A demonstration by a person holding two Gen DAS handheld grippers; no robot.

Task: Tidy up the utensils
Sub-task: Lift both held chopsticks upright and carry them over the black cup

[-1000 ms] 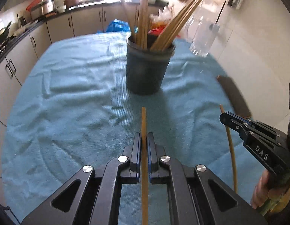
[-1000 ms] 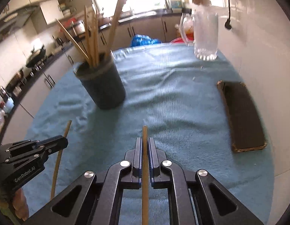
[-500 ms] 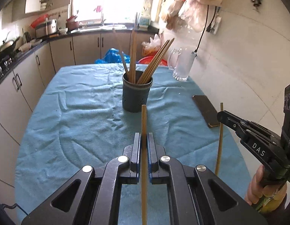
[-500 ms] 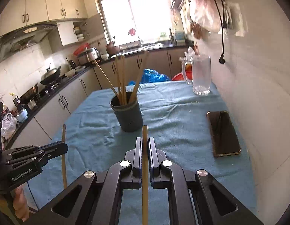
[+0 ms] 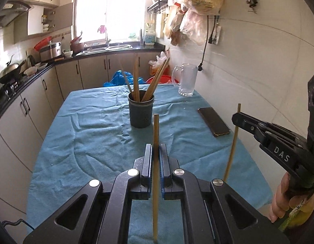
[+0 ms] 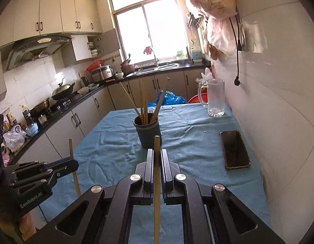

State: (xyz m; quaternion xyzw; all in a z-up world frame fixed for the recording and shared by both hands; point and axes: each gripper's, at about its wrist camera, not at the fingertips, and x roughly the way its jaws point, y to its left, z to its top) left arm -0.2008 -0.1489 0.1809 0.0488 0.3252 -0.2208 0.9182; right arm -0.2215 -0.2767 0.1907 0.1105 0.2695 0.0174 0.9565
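Note:
A dark round utensil holder point(image 5: 141, 112) with several wooden chopsticks stands mid-table; it also shows in the right wrist view point(image 6: 149, 133). My left gripper point(image 5: 156, 148) is shut on a wooden chopstick point(image 5: 155, 162) held upright, well short of and above the holder. My right gripper point(image 6: 156, 152) is shut on another wooden chopstick point(image 6: 156, 183), also upright. The right gripper point(image 5: 236, 120) shows in the left wrist view with its chopstick point(image 5: 232, 142); the left gripper point(image 6: 72, 163) shows in the right wrist view with its chopstick point(image 6: 74, 168).
A teal cloth point(image 5: 96, 142) covers the table. A black phone point(image 5: 213, 121) lies at the right side, a glass mug point(image 5: 187, 79) at the far right corner. The white wall point(image 5: 258, 71) runs along the table's right. Kitchen counters point(image 5: 25, 85) are left and behind.
Both grippers have risen and pulled back from the holder, each still holding its chopstick. The holder looks smaller and farther away, and more of the kitchen is in view.

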